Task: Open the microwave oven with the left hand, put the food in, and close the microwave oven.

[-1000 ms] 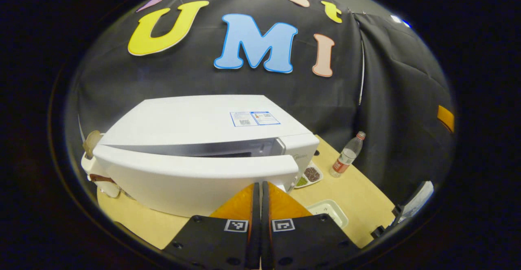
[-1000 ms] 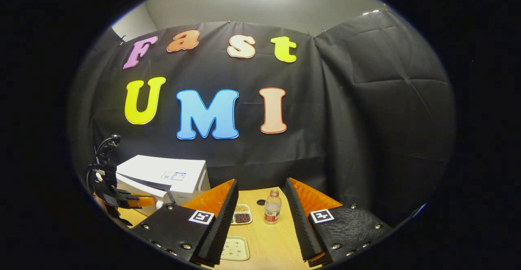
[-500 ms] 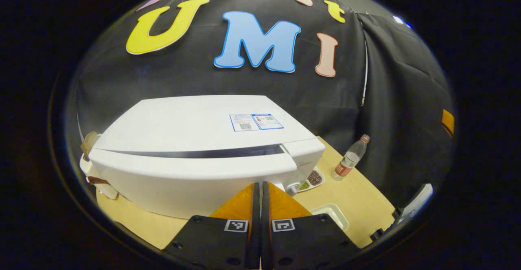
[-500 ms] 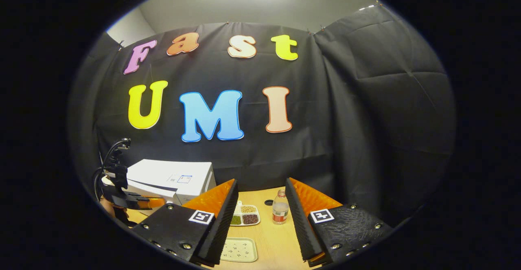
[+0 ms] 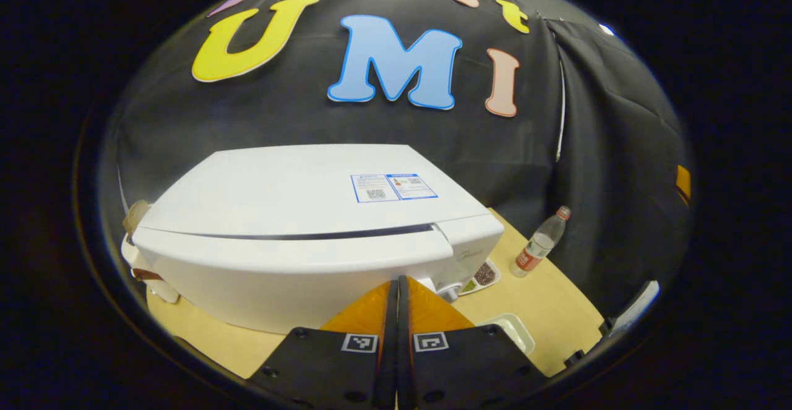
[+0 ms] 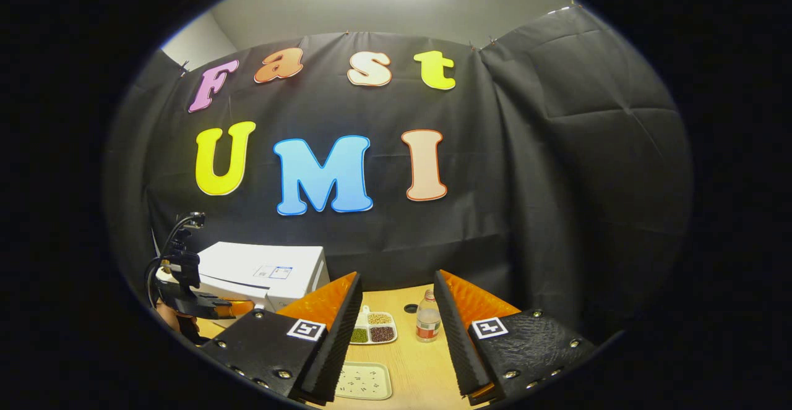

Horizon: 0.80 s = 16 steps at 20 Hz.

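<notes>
The white microwave stands on the wooden table, and its door sits against the body with only a thin dark seam along the top. My left gripper is shut with nothing between its fingers, its tips at the door's front near the right end. The right gripper view has the microwave at lower left, with the left gripper in front of it. My right gripper hangs open and empty above the table. A divided dish of beans lies on the table right of the microwave.
A small water bottle with a red label stands beside the dish. A pale flat tray lies nearer the table's front. A beige object peeks out at the microwave's far left. Black cloth walls close off the back and right.
The microwave door swung from ajar to closed against the body as my left gripper pushed forward. The right gripper stayed open and barely shifted.
</notes>
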### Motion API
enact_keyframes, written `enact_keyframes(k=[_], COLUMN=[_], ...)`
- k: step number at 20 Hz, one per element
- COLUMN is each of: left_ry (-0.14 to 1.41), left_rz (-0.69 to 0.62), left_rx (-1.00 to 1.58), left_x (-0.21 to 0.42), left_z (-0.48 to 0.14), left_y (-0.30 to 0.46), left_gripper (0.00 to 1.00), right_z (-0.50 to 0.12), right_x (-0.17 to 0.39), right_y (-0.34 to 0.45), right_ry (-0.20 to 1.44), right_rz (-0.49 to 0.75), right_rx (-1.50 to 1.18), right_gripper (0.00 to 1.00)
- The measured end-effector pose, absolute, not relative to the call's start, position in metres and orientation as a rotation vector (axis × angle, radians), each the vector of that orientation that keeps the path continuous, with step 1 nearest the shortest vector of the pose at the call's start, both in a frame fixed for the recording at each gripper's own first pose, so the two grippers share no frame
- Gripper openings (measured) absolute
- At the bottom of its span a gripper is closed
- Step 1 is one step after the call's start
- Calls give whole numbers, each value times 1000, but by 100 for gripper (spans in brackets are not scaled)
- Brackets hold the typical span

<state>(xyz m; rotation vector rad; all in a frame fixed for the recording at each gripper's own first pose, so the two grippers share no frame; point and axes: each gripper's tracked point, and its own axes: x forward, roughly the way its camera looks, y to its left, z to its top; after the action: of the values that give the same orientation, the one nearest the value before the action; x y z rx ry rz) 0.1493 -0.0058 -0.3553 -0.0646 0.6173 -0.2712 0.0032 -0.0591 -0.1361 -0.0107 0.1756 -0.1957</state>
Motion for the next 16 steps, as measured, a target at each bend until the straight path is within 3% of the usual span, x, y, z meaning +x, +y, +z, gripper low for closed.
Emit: enact_keyframes(k=[4,11,16], left_ry=[596,616,515], left_rz=[-211,-233,-189], left_rx=[-47,-73,-25], left_x=[162,158,151], left_z=[-356,-359,-311], left_y=[5,-2,20], left_gripper=[7,7,7], right_z=[-124,-126,-126], right_x=[-1,-2,3], right_y=[-55,-54,-39], right_ry=[169,175,182], right_rz=[-177,-181,-148], right_rx=[-19,-41,-30], right_gripper=[71,71,71])
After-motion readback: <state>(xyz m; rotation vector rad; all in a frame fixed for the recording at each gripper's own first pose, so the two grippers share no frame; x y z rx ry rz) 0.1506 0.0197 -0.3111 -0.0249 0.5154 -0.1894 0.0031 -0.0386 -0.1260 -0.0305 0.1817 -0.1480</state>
